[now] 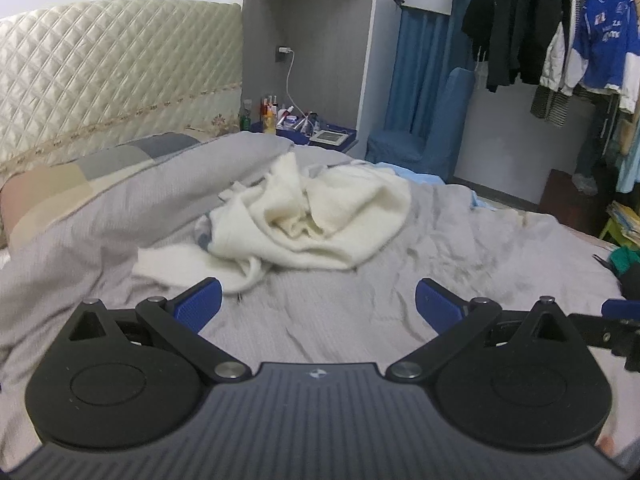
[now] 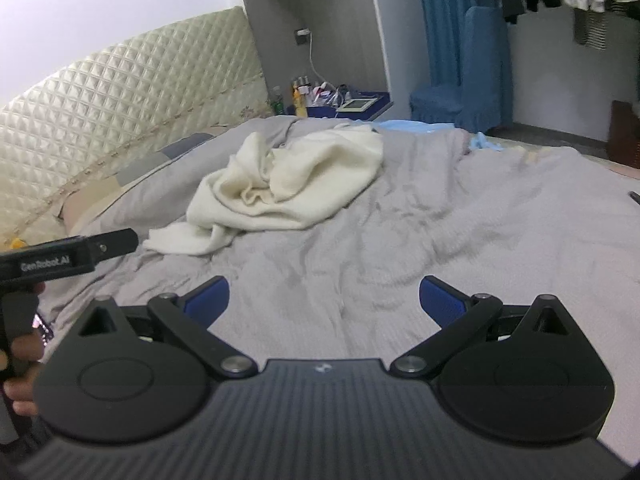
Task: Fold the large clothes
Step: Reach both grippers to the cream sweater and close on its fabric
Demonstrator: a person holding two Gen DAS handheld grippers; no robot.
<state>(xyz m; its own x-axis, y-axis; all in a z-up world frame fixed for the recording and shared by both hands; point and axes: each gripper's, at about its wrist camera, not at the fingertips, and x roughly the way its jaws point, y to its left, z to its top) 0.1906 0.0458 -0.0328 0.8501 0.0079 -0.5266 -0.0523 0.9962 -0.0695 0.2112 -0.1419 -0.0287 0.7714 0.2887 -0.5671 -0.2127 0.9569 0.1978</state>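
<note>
- Lying crumpled on the far-left part of the bed, the fluffy cream-white knitted garment (image 1: 304, 216) sits in a loose heap, one narrow end trailing toward the near left; neither gripper touches it.
- The wrinkled grey bedsheet (image 1: 400, 280) covers the mattress and fills most of both views; its creases run in all directions.
- A grey, beige and cream patchwork duvet (image 1: 100, 184) is bunched along the left edge of the bed, just beside the garment.
- The left gripper (image 1: 319, 300) hovers over the near sheet, its blue-padded fingers spread wide apart and holding nothing.
- The right gripper (image 2: 324, 298) is likewise over the near sheet, fingers wide apart and empty; the black body of the left tool shows at the left edge of the right wrist view.
- A cream quilted padded headboard (image 1: 112, 72) stands at the far left.
- To its right, a cluttered blue bedside table (image 1: 316, 130) sits in a grey alcove, with bottles on it and a white charger cable hanging above.
- Farther right, a chair in a blue fabric cover (image 1: 420, 136) stands before a blue curtain (image 1: 420, 68).
- At the far right, a rail of hanging clothes (image 1: 552, 32) includes dark jackets and a blue sports jersey.
- A strip of light blue cloth (image 2: 412, 126) shows at the far edge of the bed.
</note>
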